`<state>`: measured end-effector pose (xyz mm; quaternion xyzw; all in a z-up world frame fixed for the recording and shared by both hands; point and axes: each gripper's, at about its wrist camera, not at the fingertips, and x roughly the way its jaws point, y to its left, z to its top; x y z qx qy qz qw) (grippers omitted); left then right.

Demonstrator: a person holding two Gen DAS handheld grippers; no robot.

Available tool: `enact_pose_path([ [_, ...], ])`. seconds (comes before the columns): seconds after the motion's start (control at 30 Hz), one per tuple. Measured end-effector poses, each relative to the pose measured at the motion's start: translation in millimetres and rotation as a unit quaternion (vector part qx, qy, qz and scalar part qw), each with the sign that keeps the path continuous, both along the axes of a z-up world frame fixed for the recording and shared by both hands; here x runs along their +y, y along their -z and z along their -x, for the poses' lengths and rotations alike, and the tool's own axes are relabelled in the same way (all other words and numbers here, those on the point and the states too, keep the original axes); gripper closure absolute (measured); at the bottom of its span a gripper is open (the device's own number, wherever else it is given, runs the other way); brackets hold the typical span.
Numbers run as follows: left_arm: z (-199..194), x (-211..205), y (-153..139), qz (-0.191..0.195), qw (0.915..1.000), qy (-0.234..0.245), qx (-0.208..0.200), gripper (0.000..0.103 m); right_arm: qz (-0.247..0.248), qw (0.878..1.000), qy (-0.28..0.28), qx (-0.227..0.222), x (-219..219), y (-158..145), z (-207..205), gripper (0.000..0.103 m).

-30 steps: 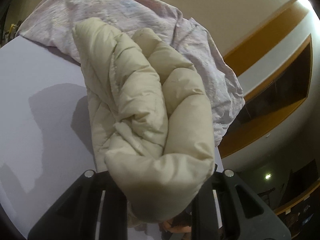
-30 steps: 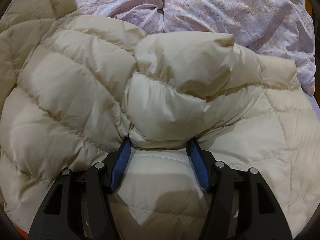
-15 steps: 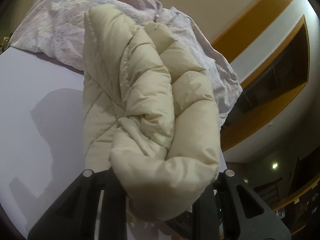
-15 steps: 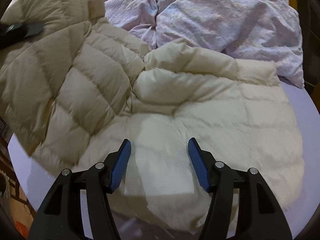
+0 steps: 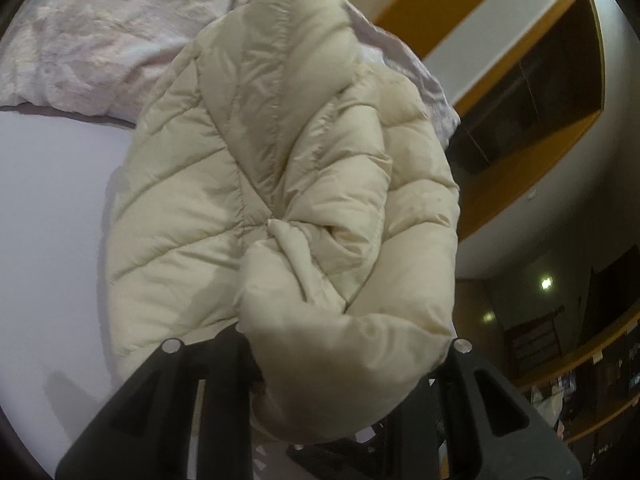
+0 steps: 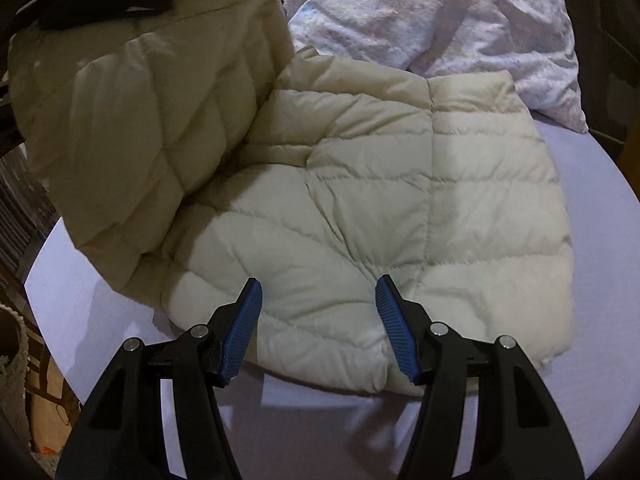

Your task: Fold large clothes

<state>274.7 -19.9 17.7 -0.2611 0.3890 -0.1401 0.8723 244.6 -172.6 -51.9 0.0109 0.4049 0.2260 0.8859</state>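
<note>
We are working with a cream quilted puffer jacket (image 6: pixel 360 208), and most of it lies spread on the pale lavender table (image 6: pixel 600 280), just in front of a crumpled pink floral sheet (image 6: pixel 440 12) heaped at the far side. We judge the jacket light for its bulk, soft and springy: the down padding will puff back after each fold, and the smooth shell looks slippery, so a fold probably needs pressing flat to stay. The stitched seams and the hem edge look like the best places to take hold, since a pinch on a padded panel alone may slide off.

Our left gripper (image 5: pixel 320 380) is clamped on a thick bunched fold of the jacket, probably a sleeve or side panel; its pads are buried in the fabric. The wad fills the gap and drapes away from the camera above the table. In the right wrist view that lifted part rises at the upper left, with the left gripper's dark body showing at its top.

Our right gripper (image 6: pixel 318 320) hangs with its blue pads (image 6: pixel 244 328) spread apart and nothing between them. It is tilted downward over the near hem of the jacket, without touching it.
</note>
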Motion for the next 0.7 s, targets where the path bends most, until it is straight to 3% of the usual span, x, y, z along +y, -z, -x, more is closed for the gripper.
enact_pose_path([
  [0.17,-16.6,-25.0,15.7,-0.007,0.9987,0.036,0.035,0.075,-0.014,1.000,0.003,0.004,-10.9,6.9,5.7,0.042],
  [0.23,-20.2,-33.0,20.1,-0.009,0.9971,0.059,0.047,0.068,-0.018,1.000,0.004,0.006,-14.0,9.0,7.1,0.042],
  [0.4,-19.2,-28.7,11.4,0.029,0.9925,0.110,0.043,0.024,-0.024,1.000,0.005,0.010,-16.5,12.2,6.9,0.042],
  [0.6,3.3,-10.7,-19.9,0.007,0.9952,0.098,-0.007,0.016,-0.023,1.000,0.009,0.009,-18.3,14.5,6.2,0.042],
  [0.7,10.0,-0.7,-24.8,-0.012,0.9972,0.074,-0.010,0.015,-0.024,1.000,0.011,0.010,-18.4,15.7,5.9,0.042],
])
